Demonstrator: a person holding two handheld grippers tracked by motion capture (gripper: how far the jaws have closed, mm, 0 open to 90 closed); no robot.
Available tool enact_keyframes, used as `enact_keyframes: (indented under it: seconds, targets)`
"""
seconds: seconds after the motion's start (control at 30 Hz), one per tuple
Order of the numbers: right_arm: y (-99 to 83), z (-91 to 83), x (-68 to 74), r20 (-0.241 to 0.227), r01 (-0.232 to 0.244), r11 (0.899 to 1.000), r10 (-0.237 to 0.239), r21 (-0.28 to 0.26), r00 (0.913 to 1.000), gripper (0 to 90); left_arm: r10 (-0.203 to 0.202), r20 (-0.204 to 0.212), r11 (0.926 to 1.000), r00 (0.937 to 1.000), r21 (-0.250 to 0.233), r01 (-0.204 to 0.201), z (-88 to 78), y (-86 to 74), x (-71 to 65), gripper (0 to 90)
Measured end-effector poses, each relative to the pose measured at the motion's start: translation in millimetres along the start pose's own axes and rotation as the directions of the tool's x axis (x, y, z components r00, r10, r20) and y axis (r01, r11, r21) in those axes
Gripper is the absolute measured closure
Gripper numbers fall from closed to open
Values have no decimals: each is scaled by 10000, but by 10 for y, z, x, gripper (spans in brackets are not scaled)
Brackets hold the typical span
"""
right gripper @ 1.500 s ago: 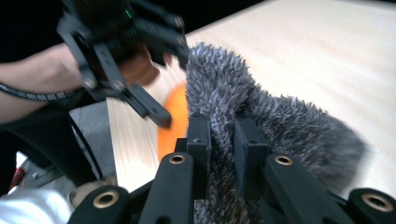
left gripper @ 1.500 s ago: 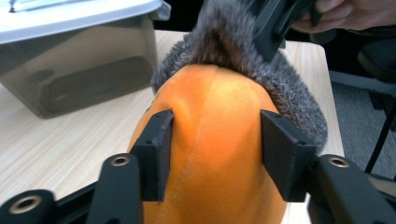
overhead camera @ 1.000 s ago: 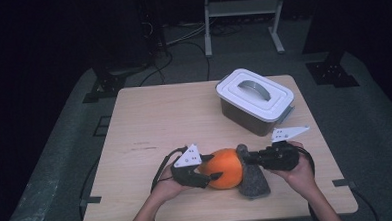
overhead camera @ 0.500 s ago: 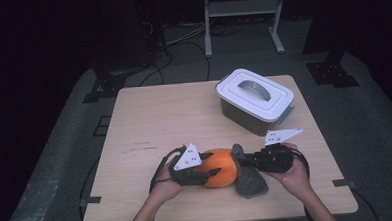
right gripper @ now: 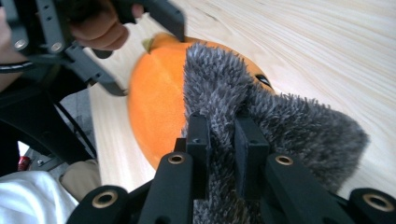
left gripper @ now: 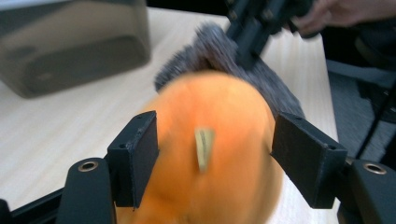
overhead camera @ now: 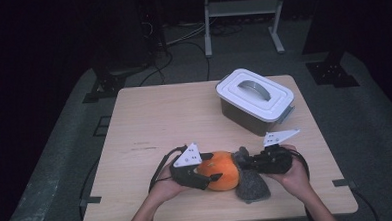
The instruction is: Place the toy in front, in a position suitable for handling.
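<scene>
— What is on the table, and how many of each?
— One wooden table (overhead camera: 149,122). On it sits one lidded plastic box (overhead camera: 255,99) with a single handle, one orange plush ball (overhead camera: 220,170) and one piece of grey fuzzy fabric (overhead camera: 252,184).
— And the tools?
— Two handheld grippers, a left gripper (overhead camera: 209,178) and a right gripper (overhead camera: 242,161), each with two black jaws.

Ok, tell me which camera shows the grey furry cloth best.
The right gripper view: the grey furry cloth is close and sharp, pinched between that gripper's jaws. The high view shows it small beside the orange ball. The left gripper view shows only a blurred patch behind the ball.
</scene>
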State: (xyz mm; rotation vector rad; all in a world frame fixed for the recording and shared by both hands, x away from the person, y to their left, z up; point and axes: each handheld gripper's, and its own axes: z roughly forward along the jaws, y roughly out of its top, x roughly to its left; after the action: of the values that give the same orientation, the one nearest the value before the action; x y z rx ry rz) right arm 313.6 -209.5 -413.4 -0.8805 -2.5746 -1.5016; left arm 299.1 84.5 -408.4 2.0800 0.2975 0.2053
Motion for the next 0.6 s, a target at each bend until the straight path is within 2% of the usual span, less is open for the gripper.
enact_keyframes:
  seconds: [0.1,0.17,0.2,0.27,0.3,0.4,0.43,0.5,0.53,0.6]
  targets:
    - [-13,-62,-40,284,-66,10000,64,52,9996,771,307,548,9993,9980,218,-319,28,-8,-40,314]
    - [-12,-90,-39,365,-92,10000,92,0,9993,771,235,1133,9995,9933,202,-259,7,5,-40,316]
    - [-15,-85,-37,306,-110,9999,109,44,9995,771,185,1234,9996,9922,174,-208,-8,11,-32,314]
    - [-27,-53,-27,42,-116,9998,115,191,9999,772,-56,1271,10000,9919,-6,57,-34,19,-7,284]
    - [-28,-39,-21,-204,-94,9995,100,289,9997,771,-137,1091,9999,9939,-51,143,-45,22,7,264]
    - [-39,-12,21,-836,63,9984,-16,567,9965,768,-250,611,9991,9978,357,229,-20,-5,34,209]
    - [-44,-8,36,-1014,115,9974,-42,714,9948,767,-422,656,9970,9970,677,378,15,-29,43,176]
    - [-34,-24,65,-970,254,9970,-183,728,9951,767,-588,813,9959,9950,734,528,48,-58,42,172]
    - [-17,-40,84,-850,303,9975,-248,643,9961,768,-654,969,9946,9931,873,569,49,-59,41,188]
    - [26,-79,123,-858,370,9991,-351,203,9957,768,-491,1227,9948,9912,951,375,38,-49,25,198]
